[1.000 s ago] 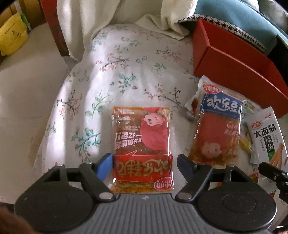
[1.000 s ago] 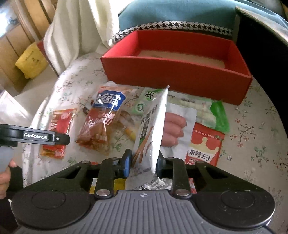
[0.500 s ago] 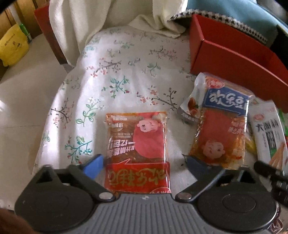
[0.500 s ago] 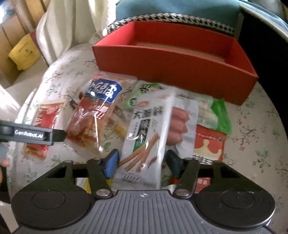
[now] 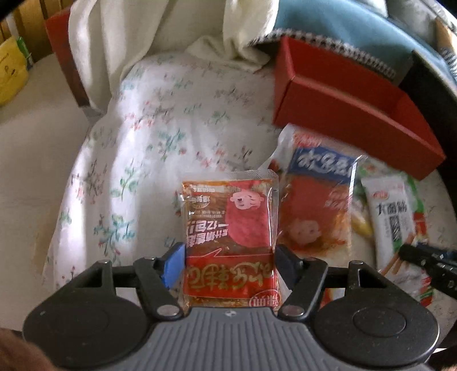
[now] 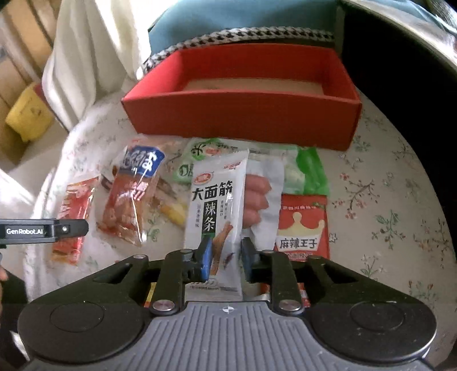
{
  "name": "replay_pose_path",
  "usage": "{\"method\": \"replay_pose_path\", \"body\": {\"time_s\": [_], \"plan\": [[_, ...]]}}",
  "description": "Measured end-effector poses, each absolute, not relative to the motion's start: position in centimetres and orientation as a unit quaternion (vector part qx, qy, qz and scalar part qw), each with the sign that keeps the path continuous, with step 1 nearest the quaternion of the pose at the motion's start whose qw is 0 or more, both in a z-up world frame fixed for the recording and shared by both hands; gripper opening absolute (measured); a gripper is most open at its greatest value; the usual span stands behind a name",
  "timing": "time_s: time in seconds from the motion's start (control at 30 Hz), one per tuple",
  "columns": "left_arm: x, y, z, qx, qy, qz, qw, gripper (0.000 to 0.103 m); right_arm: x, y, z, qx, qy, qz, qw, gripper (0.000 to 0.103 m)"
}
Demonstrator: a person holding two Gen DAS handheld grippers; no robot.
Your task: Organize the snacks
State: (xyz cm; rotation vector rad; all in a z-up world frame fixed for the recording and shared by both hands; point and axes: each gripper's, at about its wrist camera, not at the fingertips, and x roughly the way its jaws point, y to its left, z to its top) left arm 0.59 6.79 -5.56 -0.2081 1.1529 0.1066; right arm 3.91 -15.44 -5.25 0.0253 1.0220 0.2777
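Left gripper (image 5: 228,264) jaws clamp the red packet (image 5: 230,231), lifted off the floral cloth (image 5: 160,134); right gripper (image 6: 225,258) jaws clamp the white packet (image 6: 217,205); red box (image 6: 242,114) at twelve o'clock; more packets, blue-labelled one (image 6: 134,194) at ten o'clock.

A white cloth with small flowers (image 5: 160,134) covers the round worktop. A cream-white blanket (image 5: 148,34) hangs down behind it and its end rests on the cloth. Next to the blanket sits a blue cushion (image 5: 337,25) with a black-and-white checked edge (image 6: 240,35). A yellow bag (image 6: 27,115) lies on the pale floor (image 5: 34,122) to the left, near some wooden boards (image 6: 17,17). A dark red thing (image 5: 57,25) stands behind the blanket, too hidden to tell what it is
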Motion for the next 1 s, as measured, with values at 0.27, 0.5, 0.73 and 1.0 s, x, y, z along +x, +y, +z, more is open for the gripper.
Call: {"method": "replay_pose_path", "body": {"time_s": [0.27,0.5,0.73,1.0], "plan": [[0.6,6.7,-6.2,-0.078,0.55,0.055,0.83,0.066,4.0,-12.8,-4.1,-0.059,0.453,0.116,0.882,0.09],[1.2,5.0,-6.9,-0.033,0.557,0.05,0.828,0.083,4.5,-9.6,-7.2,-0.133,0.476,0.114,0.862,0.087],[0.8,6.4,-5.9,-0.064,0.543,0.055,0.835,0.059,4.8,-11.9,-6.1,-0.081,0.488,0.113,0.862,0.056],[-0.4,7.7,-3.1,-0.1,0.497,0.05,0.861,0.059,4.0,-14.7,-3.3,-0.006,0.459,0.132,0.878,0.054]]}}
